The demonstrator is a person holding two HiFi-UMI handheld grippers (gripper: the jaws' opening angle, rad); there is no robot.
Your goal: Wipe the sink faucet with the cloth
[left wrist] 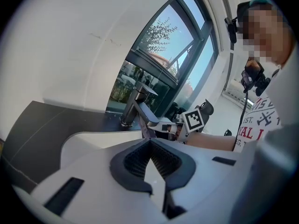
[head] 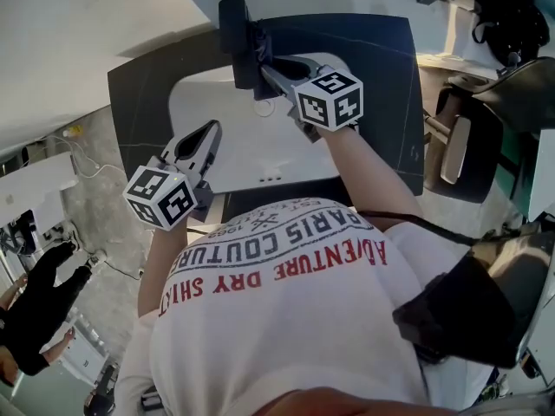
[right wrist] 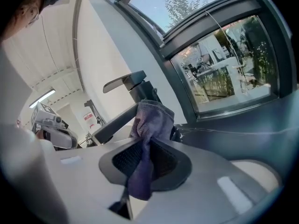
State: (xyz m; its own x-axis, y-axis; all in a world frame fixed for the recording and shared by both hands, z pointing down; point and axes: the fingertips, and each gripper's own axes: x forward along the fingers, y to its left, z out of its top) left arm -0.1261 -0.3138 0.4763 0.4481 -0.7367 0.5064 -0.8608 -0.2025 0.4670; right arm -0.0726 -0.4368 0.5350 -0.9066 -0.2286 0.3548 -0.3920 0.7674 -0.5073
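Here the right hand-held gripper [right wrist: 143, 143] pinches the cloth [right wrist: 151, 119] at the faucet [right wrist: 125, 83], left hand-held gripper [left wrist: 150, 142] closed, empty.

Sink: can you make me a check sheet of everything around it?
Surface: dark counter with a white sink.
Job's things: faucet at the sink's back; purple cloth by it.
Clutter: nothing seen.
Tools: left tool shut, empty, over the sink; right tool shut on the cloth.
Cables: white cable on the floor.
Surroundings: window behind the faucet; another person lower left.
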